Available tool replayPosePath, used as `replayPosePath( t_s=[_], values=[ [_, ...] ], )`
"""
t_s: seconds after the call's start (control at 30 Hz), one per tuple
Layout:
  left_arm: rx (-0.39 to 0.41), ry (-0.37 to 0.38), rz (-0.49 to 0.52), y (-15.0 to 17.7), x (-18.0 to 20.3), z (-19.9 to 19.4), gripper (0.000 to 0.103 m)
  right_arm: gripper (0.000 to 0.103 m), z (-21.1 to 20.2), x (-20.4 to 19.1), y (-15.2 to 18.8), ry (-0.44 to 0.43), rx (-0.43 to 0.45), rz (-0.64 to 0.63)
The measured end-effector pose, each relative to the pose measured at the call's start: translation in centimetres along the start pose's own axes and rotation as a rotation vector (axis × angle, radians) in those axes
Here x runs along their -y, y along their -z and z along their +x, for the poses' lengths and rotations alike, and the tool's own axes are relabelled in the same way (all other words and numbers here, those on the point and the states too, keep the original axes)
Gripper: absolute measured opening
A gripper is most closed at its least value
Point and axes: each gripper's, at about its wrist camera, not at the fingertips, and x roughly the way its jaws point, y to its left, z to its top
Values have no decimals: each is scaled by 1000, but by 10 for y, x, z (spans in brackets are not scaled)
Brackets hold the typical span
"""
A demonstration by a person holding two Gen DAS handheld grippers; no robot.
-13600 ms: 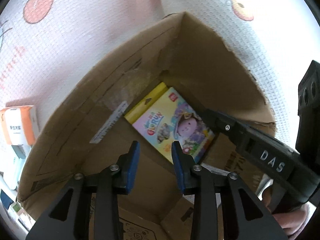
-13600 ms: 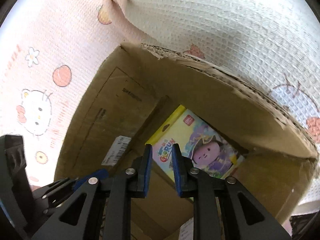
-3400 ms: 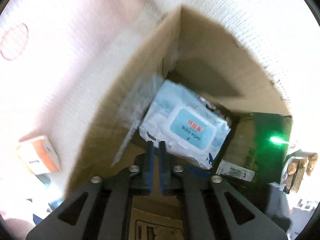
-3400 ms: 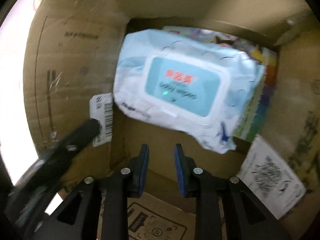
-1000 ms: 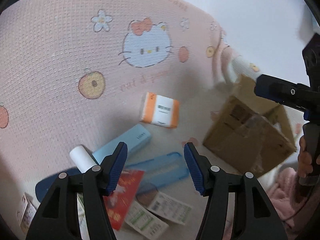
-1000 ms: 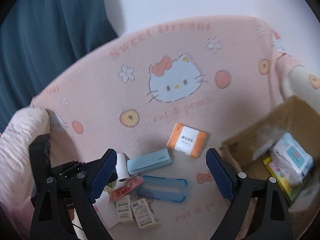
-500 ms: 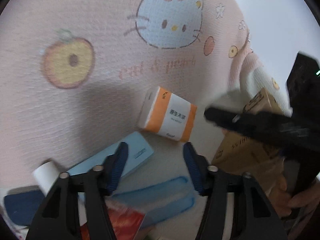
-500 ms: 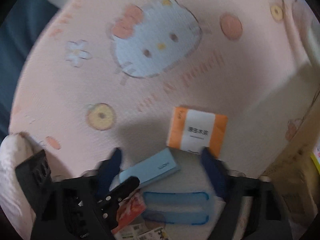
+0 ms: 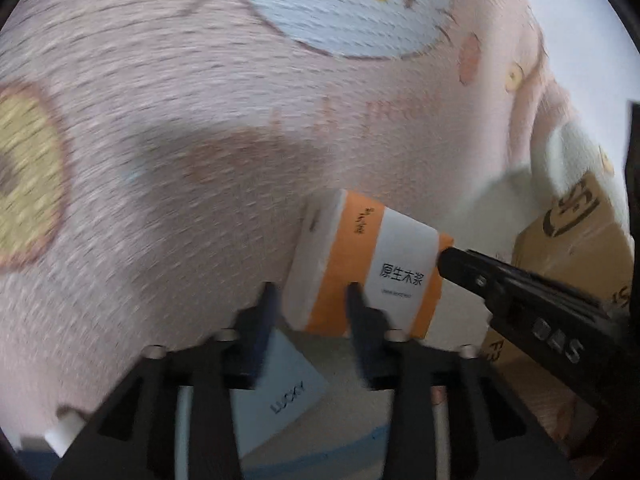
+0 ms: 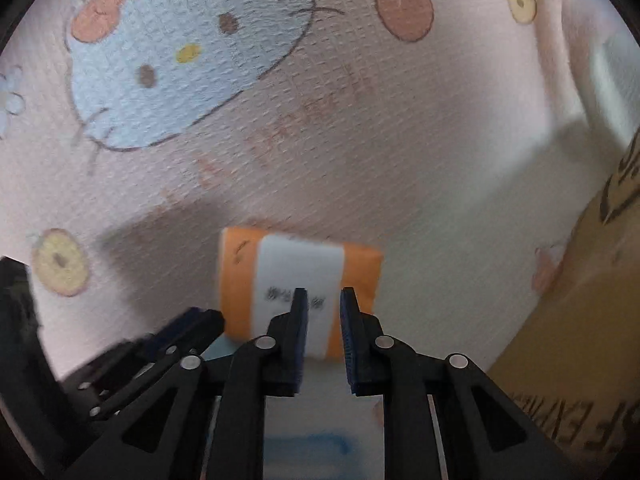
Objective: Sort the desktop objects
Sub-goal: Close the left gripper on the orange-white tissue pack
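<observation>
Views: your left wrist camera shows the tissue pack (image 9: 370,270) with its white end face and readable print, plus the pale blue box (image 9: 280,396) marked LUCKY below it; your right wrist camera shows only the pack's top, its print blurred.
Right view only: a blue tray (image 10: 306,450) at the bottom edge, blurred, and a full cat face printed on the blanket (image 10: 360,152).
Carton: one cardboard box (image 9: 576,248) at the right edge of both views.
Pack place: it lies on the pink blanket, just above the pale blue box, left of the cardboard box.
Pack axis: in the left view its long side runs from upper left down to lower right; in the right view it runs nearly level across the frame.
Left gripper (image 9: 312,312): your jaws are opening and straddle the pack's near left corner; blur hides whether the pads touch it.
Right gripper (image 10: 323,320): your jaws are pressed to their narrowest with nothing between them, tips over the pack's near edge; in the left view its tip meets the pack's right end.
Count: one pack, one pale blue box, one tray, one carton, two grippers.
</observation>
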Motion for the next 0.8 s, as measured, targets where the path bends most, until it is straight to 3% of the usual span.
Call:
replayPosePath(
  t_s=[0.03, 0.13, 0.2, 0.23, 0.4, 0.5, 0.7, 0.8],
  values=[
    [1, -9, 9, 0, 1, 2, 46, 16, 6, 4, -2, 9, -19, 20],
    [-14, 0, 11, 1, 0, 9, 46, 33, 21, 19, -4, -21, -53, 102],
    [-15, 26, -5, 2, -2, 12, 46, 51, 27, 26, -2, -49, -56, 125],
    [-13, 39, -15, 2, -4, 12, 46, 54, 31, 30, -1, -61, -59, 129],
    [-20, 73, -64, 4, -12, 11, 46, 55, 44, 43, 6, -211, -80, 195],
    [-16, 69, -55, 8, -9, 9, 45, 62, 47, 43, 8, -242, -66, 174],
    [4, 29, -28, 17, -3, -22, 45, 62, 31, 39, 14, -268, -31, 124],
    [17, 52, -77, 25, -11, -46, 45, 62, 8, 32, 20, -308, -15, 90]
  ],
)
